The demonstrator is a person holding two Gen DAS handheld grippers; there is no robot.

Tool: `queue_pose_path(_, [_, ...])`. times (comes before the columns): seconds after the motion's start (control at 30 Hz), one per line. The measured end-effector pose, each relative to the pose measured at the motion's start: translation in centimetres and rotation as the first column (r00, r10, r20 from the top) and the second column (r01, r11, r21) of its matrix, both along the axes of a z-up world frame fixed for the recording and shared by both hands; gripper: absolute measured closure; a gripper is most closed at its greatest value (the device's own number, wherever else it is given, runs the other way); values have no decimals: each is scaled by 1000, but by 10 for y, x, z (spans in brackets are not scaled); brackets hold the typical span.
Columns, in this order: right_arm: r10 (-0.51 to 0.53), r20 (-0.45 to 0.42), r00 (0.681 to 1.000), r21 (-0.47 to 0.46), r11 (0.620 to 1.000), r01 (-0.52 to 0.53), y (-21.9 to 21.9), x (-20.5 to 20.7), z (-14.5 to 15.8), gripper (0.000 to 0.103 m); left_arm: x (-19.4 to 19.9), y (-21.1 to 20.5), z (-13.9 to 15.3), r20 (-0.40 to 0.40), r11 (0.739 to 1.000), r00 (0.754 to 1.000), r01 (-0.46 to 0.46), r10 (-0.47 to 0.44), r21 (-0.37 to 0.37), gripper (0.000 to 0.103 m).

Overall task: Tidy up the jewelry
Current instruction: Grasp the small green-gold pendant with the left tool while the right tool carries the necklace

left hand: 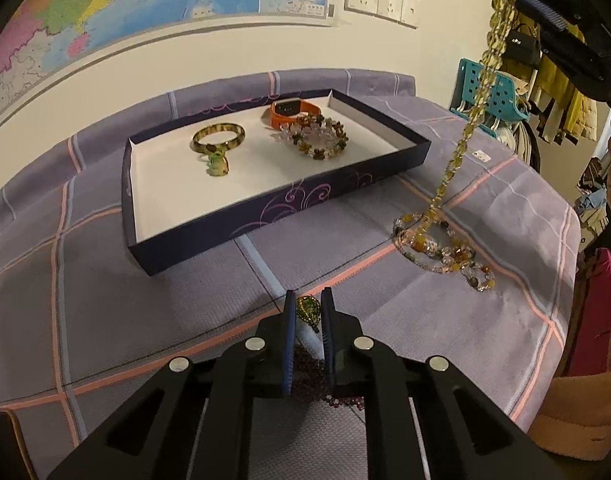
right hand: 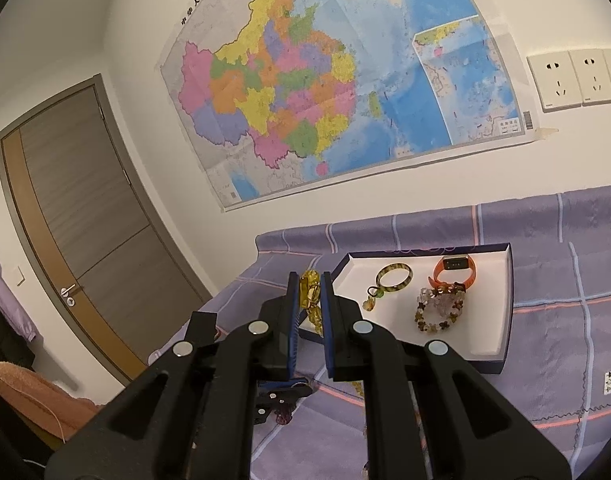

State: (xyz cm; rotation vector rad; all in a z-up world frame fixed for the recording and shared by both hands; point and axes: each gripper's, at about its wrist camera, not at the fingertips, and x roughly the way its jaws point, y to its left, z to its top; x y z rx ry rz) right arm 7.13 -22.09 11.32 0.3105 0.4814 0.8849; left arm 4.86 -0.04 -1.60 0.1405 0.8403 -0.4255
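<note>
The right gripper (right hand: 310, 300) is clenched on the top of a yellow bead strand (left hand: 461, 148), holding it high so that the beads hang in a long line down to the purple checked cloth (left hand: 145, 320), where the lower end lies among a loose heap of mixed bead bracelets (left hand: 445, 252). Holding it that high looks meant to draw the strand clear of the heap so it comes away untangled, though whether it is hooked into the other pieces cannot be told. The left gripper (left hand: 308, 308) points down at the near part of the cloth with its jaws drawn almost together around a small green beaded piece (left hand: 308, 310) attached to a dark red bead string (left hand: 341, 400) that trails back under the fingers; the pads seem to be pinching it, probably so the string can be lifted by one end and not scooped in a bunch. The shallow box tray (left hand: 265, 216), dark outside and white inside, sits further back on the cloth, well apart from both grippers. It already holds a green-brown bangle (left hand: 218, 138) with a small green charm (left hand: 218, 164) touching its near edge, an orange watch band (left hand: 293, 114) toward the far corner, and a coiled cluster of pale and amber beads (left hand: 317, 136) just beside it. These lie spread apart, leaving bare white floor at the near end, which would suit the two strands in hand.
</note>
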Motion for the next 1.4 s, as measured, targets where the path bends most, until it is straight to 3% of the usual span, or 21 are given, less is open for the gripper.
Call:
queue_pose_path(0.8, [-47,65,997,30,999,45,0,36,38,93,30,7,60,126,999,991,-33,38,-42,92])
queue_pose_path(1.4, [-38,5,999,27,999,37,13,74,22,93,54,9,64,132,998,989,-57,61,-35,92])
